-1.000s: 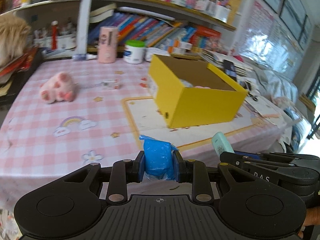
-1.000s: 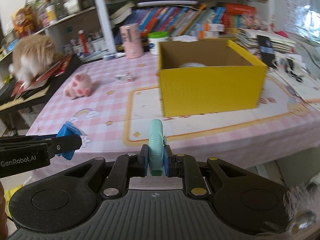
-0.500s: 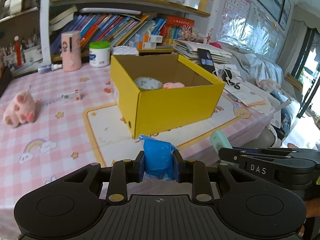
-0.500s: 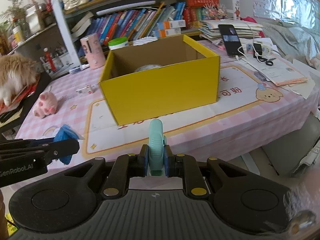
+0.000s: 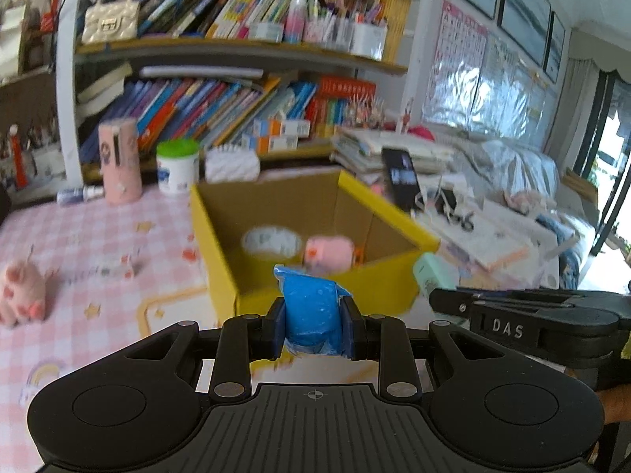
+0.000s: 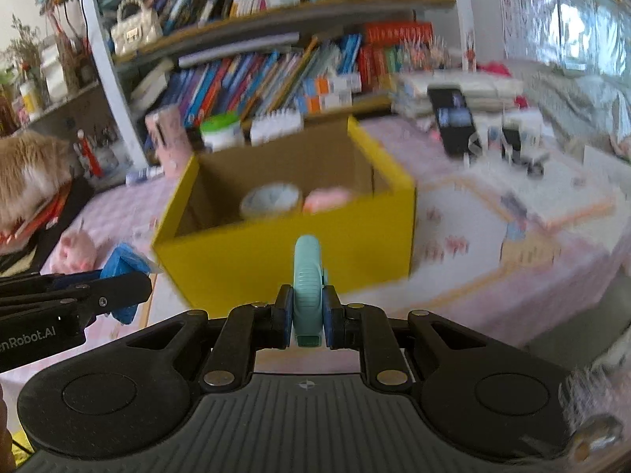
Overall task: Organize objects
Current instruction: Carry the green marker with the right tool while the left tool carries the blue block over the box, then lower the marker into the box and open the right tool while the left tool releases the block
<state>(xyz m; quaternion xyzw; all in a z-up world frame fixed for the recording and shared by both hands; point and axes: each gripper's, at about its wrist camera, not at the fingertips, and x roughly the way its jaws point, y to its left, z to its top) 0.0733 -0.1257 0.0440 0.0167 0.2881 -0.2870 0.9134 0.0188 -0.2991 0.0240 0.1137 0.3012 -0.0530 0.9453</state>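
My left gripper (image 5: 313, 325) is shut on a blue plastic packet (image 5: 311, 309), held in the air just before the near wall of the open yellow box (image 5: 315, 291). My right gripper (image 6: 308, 315) is shut on a slim mint-green item (image 6: 307, 280), also held before the box (image 6: 284, 260). Inside the box lie a roll of tape (image 5: 271, 241) and a pink plush item (image 5: 329, 251). Each gripper shows in the other's view: the right one with the green item (image 5: 432, 276), the left one with the packet (image 6: 122, 264).
On the pink checked tablecloth (image 5: 79, 244) lie a pink paw plush (image 5: 21, 289) and a small box (image 5: 114, 270). A pink cylinder (image 5: 119, 159), a white jar (image 5: 177, 165) and bookshelves stand behind. A phone (image 5: 402, 177) and papers are at the right. A furry animal (image 6: 27, 173) is at the left.
Both grippers have risen and moved closer to the yellow box, still holding their objects; the inside of the box now shows from higher up.
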